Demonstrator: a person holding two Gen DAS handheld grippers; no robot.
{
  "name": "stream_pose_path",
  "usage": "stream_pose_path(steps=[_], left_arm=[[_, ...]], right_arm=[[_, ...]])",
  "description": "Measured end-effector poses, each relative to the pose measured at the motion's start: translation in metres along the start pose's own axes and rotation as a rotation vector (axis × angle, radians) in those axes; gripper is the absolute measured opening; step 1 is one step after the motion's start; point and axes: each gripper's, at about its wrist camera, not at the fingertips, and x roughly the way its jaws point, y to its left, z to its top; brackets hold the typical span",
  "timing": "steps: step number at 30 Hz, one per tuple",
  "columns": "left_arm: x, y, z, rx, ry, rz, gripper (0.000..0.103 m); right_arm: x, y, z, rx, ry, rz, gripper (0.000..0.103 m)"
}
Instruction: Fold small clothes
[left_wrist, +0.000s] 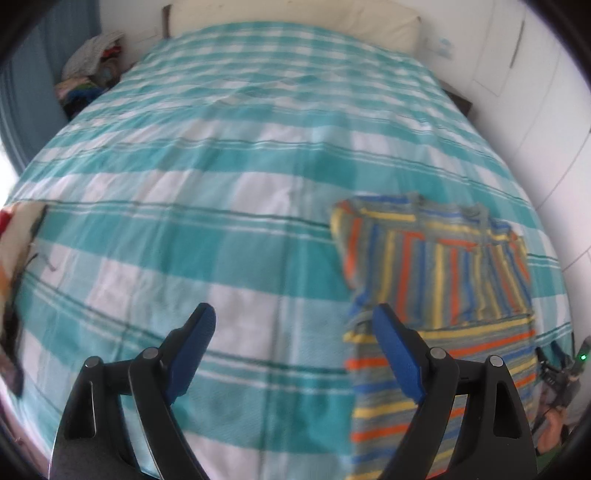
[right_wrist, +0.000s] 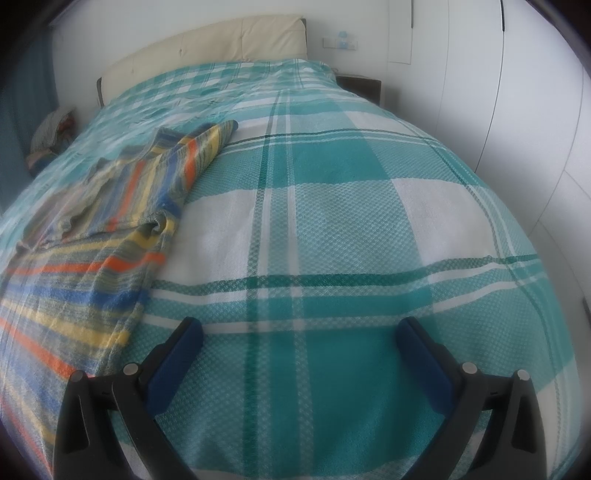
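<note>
Striped garment (left_wrist: 439, 280) lies partly folded near the bed's (left_wrist: 240, 229) near edge, long axis running toward the headboard, between the two claws: left gripper (left_wrist: 295, 343) spread and empty just left of it, right gripper (right_wrist: 299, 354) spread, empty, just right.

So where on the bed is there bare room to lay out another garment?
Free: the checked bedspread between the striped shirt and the clothes at the left edge, and up toward the headboard. Also right of the shirt. Crowded: the shirt's patch.
</note>
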Motion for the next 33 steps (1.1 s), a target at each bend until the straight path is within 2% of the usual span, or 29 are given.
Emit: stream_pose_path(steps=[3, 6, 10, 13, 15, 21, 33], left_arm=[[-0.011, 0.032, -0.024, -0.044, -0.044, 0.1, 0.096], [-0.002, 0.041, -0.05, -0.071, -0.075, 0.125, 0.097], [0.046, 0.033, -0.084, -0.102, -0.042, 0.108, 0.097], [0.084, 0.023, -0.105, -0.083, -0.01, 0.164, 0.097], [0.092, 0.022, -0.114, -0.071, -0.057, 0.176, 0.101], [0.093, 0.037, -0.113, -0.139, -0.057, 0.083, 0.103], [0.096, 0.032, -0.115, -0.127, -0.071, 0.116, 0.103]], right_arm=[[0.001, 0.0, 0.0, -0.002, 0.001, -0.002, 0.103], [0.001, 0.0, 0.001, -0.002, 0.001, -0.003, 0.103], [0.001, 0.0, 0.001, -0.002, 0.0, -0.002, 0.103], [0.0, 0.0, 0.0, 0.0, -0.001, 0.0, 0.103], [0.0, 0.0, 0.0, 0.003, -0.002, 0.002, 0.103], [0.0, -0.001, 0.0, 0.005, -0.005, 0.005, 0.103], [0.0, -0.002, -0.001, 0.009, -0.01, 0.01, 0.103]])
